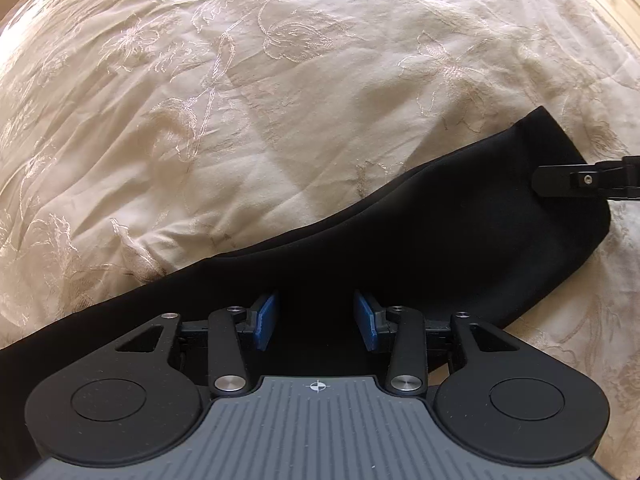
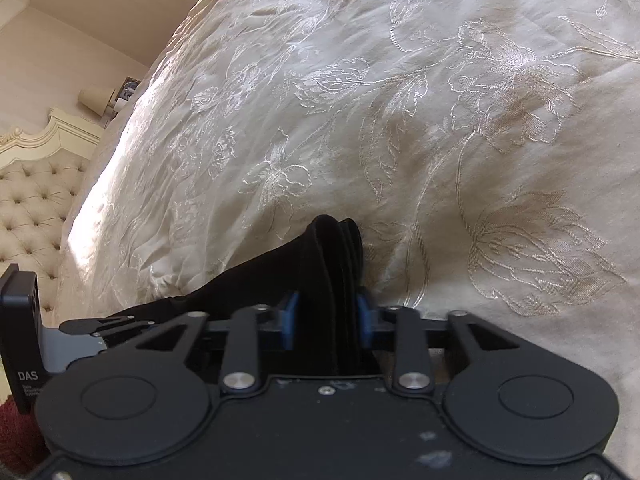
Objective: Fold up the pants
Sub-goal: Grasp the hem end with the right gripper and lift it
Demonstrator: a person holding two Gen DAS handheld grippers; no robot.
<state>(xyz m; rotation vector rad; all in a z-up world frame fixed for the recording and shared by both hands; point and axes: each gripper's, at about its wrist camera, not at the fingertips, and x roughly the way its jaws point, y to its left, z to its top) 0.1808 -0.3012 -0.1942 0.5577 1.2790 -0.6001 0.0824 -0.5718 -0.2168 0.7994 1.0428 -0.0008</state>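
Note:
The black pants (image 1: 400, 248) lie as a long band across the cream embroidered bedspread (image 1: 240, 100). My left gripper (image 1: 316, 320) hovers over the middle of the band with its blue pads (image 1: 264, 322) apart and nothing clamped between them. My right gripper (image 2: 326, 320) is shut on the bunched end of the pants (image 2: 336, 264), with several folded layers standing up between its blue pads (image 2: 290, 320). The right gripper's fingers also show at the right edge of the left wrist view (image 1: 580, 180), at the pants' far end.
The bedspread (image 2: 400, 120) is wrinkled and fills most of both views. A tufted headboard (image 2: 32, 200) and a bedside lamp (image 2: 96, 98) stand at the far left of the right wrist view. The left gripper's body (image 2: 24, 340) shows there at the lower left.

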